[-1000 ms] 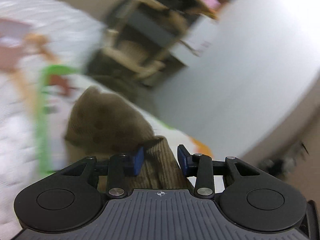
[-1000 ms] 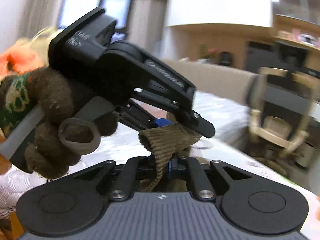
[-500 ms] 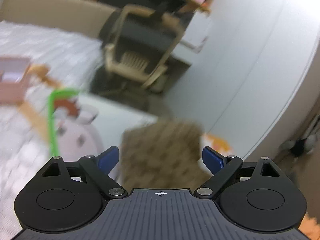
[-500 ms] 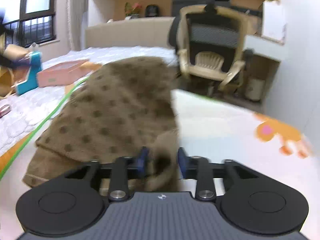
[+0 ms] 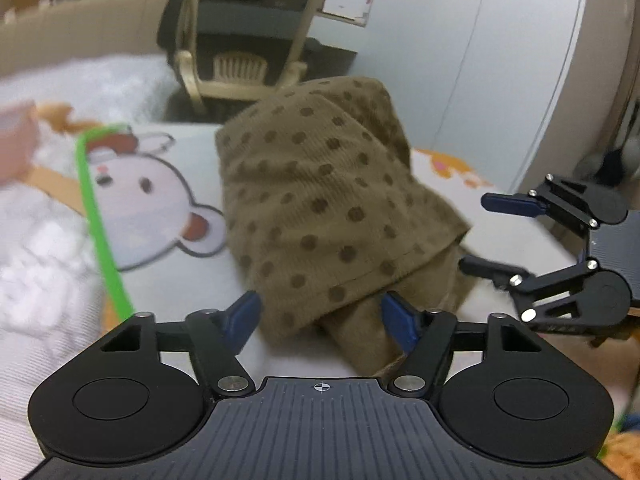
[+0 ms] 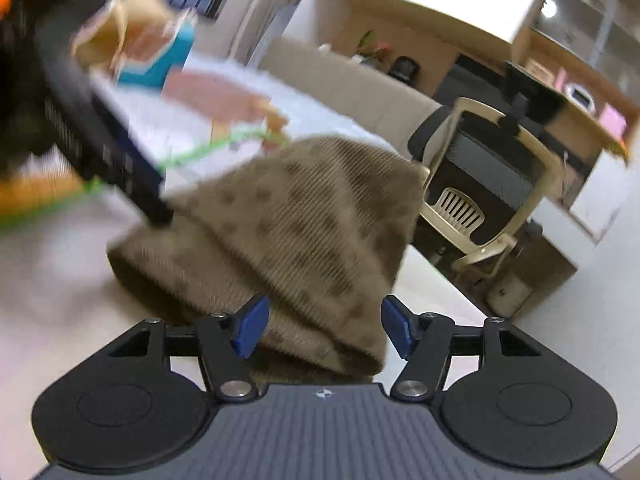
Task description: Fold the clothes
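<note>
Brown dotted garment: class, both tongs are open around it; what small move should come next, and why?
Probably pinch the near hem with both tongs for another fold: the garment lies bunched on the mat, and the left tongs and right tongs hold nothing.

I see the folded garment (image 5: 320, 208) lying mid-frame on the mat (image 5: 168, 280), directly ahead of my left tool (image 5: 320, 316). My right tool (image 5: 496, 236) sits at the right edge of the frame, beside the garment. A chair (image 5: 240, 52) stands behind it, upper centre; the bed (image 5: 80, 84) lies upper left.
</note>
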`<state>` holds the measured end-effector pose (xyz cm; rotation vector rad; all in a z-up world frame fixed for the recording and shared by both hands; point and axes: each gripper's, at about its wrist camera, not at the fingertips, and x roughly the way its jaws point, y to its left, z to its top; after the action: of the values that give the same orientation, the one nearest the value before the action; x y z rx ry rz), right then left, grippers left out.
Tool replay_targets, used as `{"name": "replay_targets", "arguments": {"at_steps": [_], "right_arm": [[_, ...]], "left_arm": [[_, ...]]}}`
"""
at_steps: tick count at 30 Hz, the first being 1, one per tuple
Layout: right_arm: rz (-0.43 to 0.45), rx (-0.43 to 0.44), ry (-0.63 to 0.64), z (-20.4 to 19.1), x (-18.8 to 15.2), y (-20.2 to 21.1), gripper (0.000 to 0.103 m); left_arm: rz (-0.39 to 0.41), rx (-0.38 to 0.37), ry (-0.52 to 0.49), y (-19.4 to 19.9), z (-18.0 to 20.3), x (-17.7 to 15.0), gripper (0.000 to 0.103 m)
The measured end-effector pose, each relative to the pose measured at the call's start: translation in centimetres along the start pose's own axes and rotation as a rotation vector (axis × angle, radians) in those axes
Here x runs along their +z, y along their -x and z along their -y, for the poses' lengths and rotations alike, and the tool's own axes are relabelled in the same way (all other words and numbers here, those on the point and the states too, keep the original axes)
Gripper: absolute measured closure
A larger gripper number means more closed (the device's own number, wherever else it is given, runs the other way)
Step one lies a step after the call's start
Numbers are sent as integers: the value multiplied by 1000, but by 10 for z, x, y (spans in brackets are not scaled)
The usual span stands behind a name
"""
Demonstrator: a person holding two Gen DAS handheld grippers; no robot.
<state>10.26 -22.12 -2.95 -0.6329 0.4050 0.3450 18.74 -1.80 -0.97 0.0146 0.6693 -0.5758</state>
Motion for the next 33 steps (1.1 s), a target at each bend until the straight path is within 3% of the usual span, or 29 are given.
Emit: {"name": "replay_targets", "arguments": {"at_steps": [3, 5, 9, 13, 15, 17, 18, 19, 20, 21, 23, 25, 29, 32, 33], "right_arm": [[18, -49, 71, -10, -1, -17, 41], [71, -59, 36, -6, 5, -6, 42], [154, -121, 6, 1, 11, 17, 44], [107, -203, 63, 0, 3, 4, 44], [86, -224, 78, 0, -2, -9, 45], [91, -213, 99, -3, -2, -18, 56], [99, -204, 104, -5, 1, -23, 62], [107, -196, 110, -7, 3, -27, 76], [115, -187, 116, -8, 6, -31, 91], [129, -174, 86, -3, 11, -29, 95], [163, -170, 30, 9, 21, -20, 98], [198, -191, -22, 26, 27, 0, 98], [118, -233, -64, 47, 8, 14, 98], [3, -207, -106, 48, -26, 6, 98], [-26, -194, -122, 48, -35, 5, 98]], "left_arm": [[24, 53, -89, 2, 9, -4, 28], [42, 86, -140, 3, 15, -6, 28], [71, 92, -137, 4, 17, -1, 33], [82, 96, -113, 4, 14, 1, 33], [91, 93, -98, 5, 12, 0, 39], [100, 89, -83, 6, 11, 0, 45], [101, 79, -84, 5, 11, 1, 55], [101, 68, -87, 4, 12, 2, 63], [101, 56, -90, 3, 13, 3, 81], [109, 52, -104, 4, 17, 7, 87], [137, 49, -139, 8, 26, 15, 89], [180, -1, -141, 13, 36, 28, 89], [209, -119, -142, 0, 64, 46, 89], [172, -228, -97, -11, 75, 49, 76], [180, -263, -67, -6, 72, 51, 59]]}}
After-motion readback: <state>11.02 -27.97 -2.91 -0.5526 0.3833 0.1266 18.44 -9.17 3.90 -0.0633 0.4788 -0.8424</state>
